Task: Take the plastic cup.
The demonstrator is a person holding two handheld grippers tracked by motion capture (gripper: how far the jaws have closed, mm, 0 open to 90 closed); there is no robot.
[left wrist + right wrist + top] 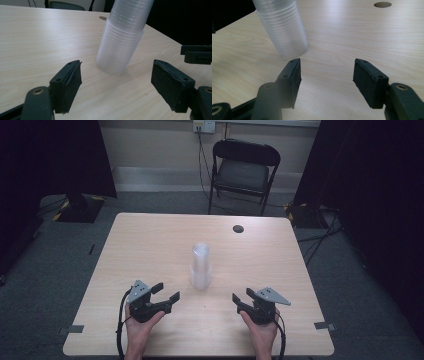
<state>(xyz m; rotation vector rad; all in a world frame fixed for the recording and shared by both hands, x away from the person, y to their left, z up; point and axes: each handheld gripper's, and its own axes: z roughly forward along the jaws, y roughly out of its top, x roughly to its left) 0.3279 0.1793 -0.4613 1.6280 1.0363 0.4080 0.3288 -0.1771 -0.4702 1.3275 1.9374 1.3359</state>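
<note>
Wood table [150, 245] w/ a small dark round hole [238, 228] near the far edge; behind it, on the floor, a black folding chair [243, 170]. At about the table's centre stands the stack of clear plastic cups [201, 265], upright, mouths down, apart from both tools. Left gripper [167, 291] and right gripper [241, 298] rest low near the front edge, one on each side of the stack; both are released, jaws spread, nothing between the pads.

Judgement: the step is approach to the stack. To do it well, one gripper should steady the lower cups w/ a light squeeze, bc thin plastic deforms, and the other takes the top cup near its upper end, pulling straight up, not sideways, so the stack does not tip.
</note>
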